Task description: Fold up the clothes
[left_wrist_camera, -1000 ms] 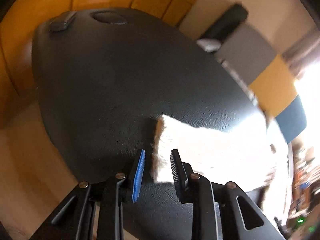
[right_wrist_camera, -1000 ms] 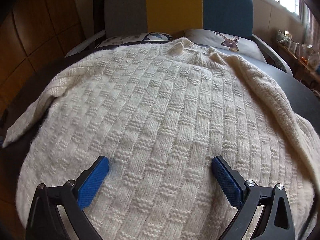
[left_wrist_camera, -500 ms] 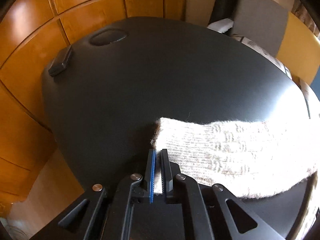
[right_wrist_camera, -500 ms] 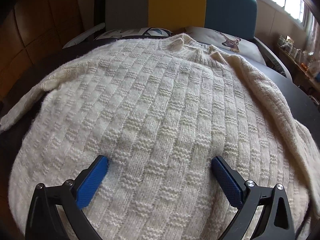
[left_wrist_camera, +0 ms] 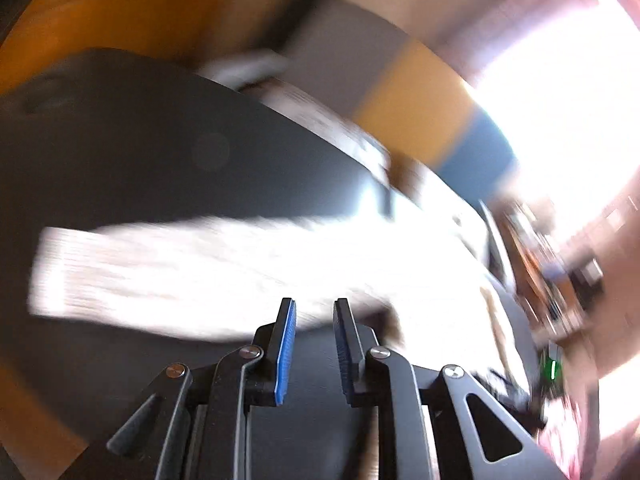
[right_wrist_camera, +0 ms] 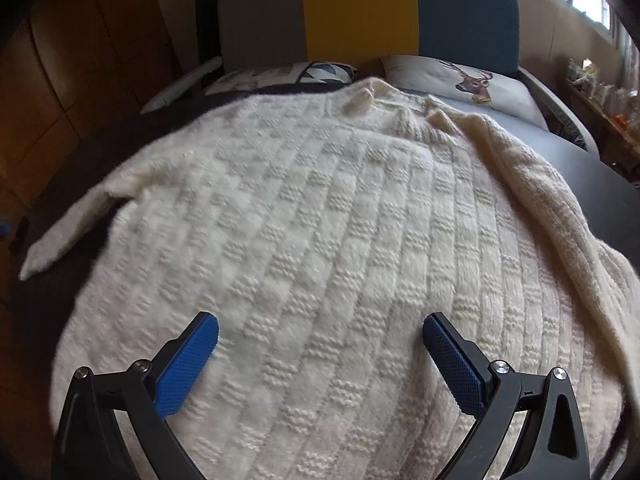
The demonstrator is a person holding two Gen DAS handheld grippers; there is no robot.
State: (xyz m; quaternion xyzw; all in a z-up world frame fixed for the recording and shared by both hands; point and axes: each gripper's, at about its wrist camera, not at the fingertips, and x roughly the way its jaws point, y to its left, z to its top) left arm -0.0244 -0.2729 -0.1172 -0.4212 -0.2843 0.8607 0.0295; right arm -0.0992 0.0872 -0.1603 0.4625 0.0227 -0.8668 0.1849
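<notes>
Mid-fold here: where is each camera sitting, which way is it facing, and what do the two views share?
Left wrist: on the left gripper, angled down at the sweater's sleeve on the black table; blurred, jaws just reopened, nothing between.
Right wrist: on the right gripper, open over the sweater, facing the sofa.
Shared: sweater, table, sofa.

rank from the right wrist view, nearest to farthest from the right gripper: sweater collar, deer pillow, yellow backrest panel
From the right gripper:
1. sweater collar, straight ahead at the sweater's far edge
2. deer pillow, behind it, to the right
3. yellow backrest panel, upright at the back
</notes>
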